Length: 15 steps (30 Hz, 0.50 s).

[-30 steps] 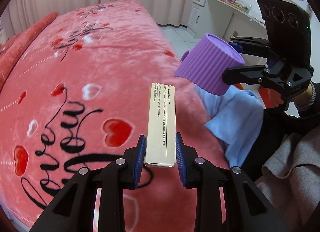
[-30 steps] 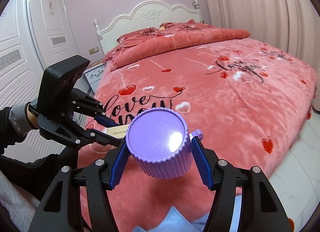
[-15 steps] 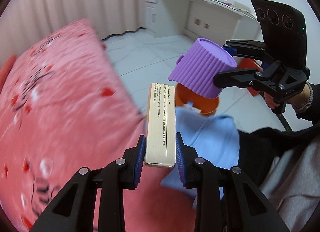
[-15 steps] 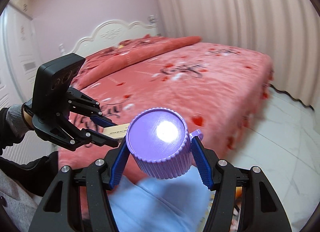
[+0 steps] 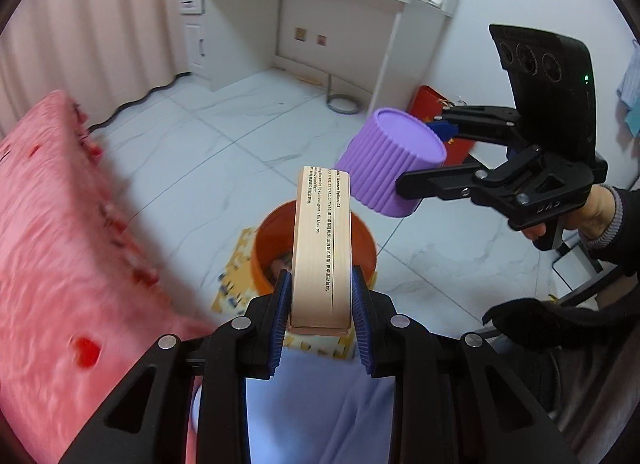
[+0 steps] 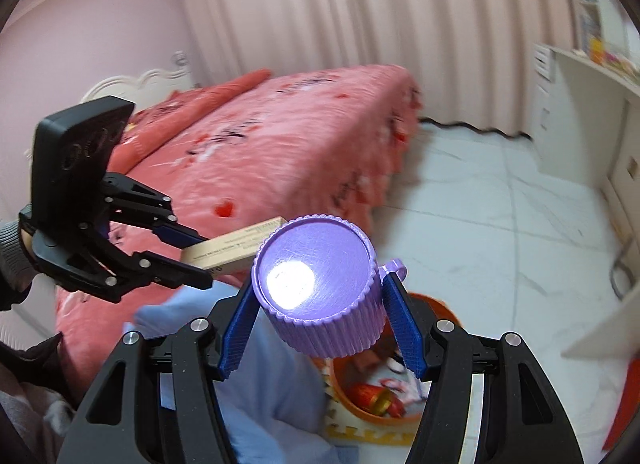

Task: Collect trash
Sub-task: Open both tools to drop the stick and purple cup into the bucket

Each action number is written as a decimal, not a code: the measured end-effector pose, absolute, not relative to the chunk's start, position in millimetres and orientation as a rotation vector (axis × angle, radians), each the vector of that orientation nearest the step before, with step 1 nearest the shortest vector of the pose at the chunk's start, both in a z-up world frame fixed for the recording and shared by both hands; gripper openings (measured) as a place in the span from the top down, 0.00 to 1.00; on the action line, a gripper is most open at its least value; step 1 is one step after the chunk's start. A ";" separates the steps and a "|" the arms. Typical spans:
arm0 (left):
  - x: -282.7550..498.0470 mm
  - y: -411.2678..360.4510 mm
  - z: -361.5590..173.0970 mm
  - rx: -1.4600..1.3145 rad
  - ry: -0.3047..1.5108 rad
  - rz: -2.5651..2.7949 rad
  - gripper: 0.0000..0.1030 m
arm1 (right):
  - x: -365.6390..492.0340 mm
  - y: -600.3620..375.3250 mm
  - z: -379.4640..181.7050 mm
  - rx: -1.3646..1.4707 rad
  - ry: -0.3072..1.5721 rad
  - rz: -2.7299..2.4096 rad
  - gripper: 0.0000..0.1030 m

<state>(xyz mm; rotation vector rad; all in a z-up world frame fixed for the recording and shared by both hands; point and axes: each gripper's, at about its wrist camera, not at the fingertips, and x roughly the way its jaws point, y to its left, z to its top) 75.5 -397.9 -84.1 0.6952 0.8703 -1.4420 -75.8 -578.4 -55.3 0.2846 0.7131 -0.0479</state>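
Observation:
My left gripper [image 5: 320, 304] is shut on a long pale wooden-look box [image 5: 322, 240] with printed text, held over an orange bin [image 5: 360, 248] on the floor. In the right wrist view the same box [image 6: 236, 248] sticks out of the left gripper [image 6: 192, 260] at the left. My right gripper [image 6: 320, 328] is shut on a purple ribbed cup [image 6: 320, 288], bottom toward the camera, above the orange bin [image 6: 352, 396], which holds a red can and wrappers. The cup [image 5: 390, 168] and right gripper [image 5: 432, 160] appear at the right of the left wrist view.
A pink heart-print bed [image 5: 52, 248] fills the left side. A light blue cloth [image 5: 320, 404] lies below the grippers. A yellow patterned mat [image 5: 232, 280] sits under the bin. A white desk [image 5: 320, 16] stands at the far wall, with a red bag [image 5: 432, 112] beside it.
Both grippers have swung away from the bed toward the floor and now hang over the orange bin. The box and the cup stay gripped as before.

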 end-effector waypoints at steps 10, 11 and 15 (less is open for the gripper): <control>78.0 -463.7 -139.2 0.712 0.988 -1.487 0.70 | -95.7 -644.5 -110.1 0.397 0.764 -0.168 0.40; 76.7 -467.1 -142.9 0.715 0.999 -1.488 0.70 | -96.8 -647.3 -115.0 0.408 0.770 -0.175 0.40; 78.4 -484.4 -162.0 0.744 1.033 -1.471 0.70 | -98.1 -660.2 -131.1 0.440 0.785 -0.190 0.40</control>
